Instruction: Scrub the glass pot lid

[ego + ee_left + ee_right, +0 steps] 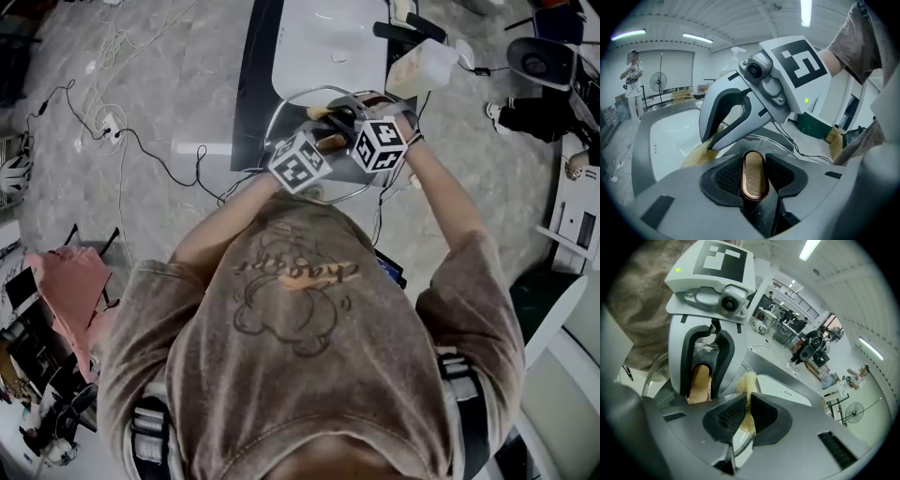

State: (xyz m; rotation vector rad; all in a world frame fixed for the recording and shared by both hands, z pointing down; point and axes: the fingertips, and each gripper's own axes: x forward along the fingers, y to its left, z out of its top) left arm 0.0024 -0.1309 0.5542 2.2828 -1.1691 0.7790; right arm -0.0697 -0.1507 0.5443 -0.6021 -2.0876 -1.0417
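Left claw (753, 163) clamped lid handle (699, 383) — your right claw (746, 417) pinched scrub pad (748, 380), glass lid (277, 114) just ahead, beneath pad.

This is a big open workshop or test lab, not a home kitchen. Above the left hand-held gripper (753, 176) runs a ribbed ceiling (740, 18) with long strip lights (805, 11). Far to its left a person (632, 70) stands near a pedestal fan (658, 83). Just ahead of it a white sink (665, 136) sits in a dark desk (253, 94). Beyond the right hand-held gripper (745, 416) are work desks crowded with equipment (787, 324) and a second fan (853, 413). Left of both, cables (155, 155) and a power strip (110, 127) trail over the bare mottled floor (169, 75).
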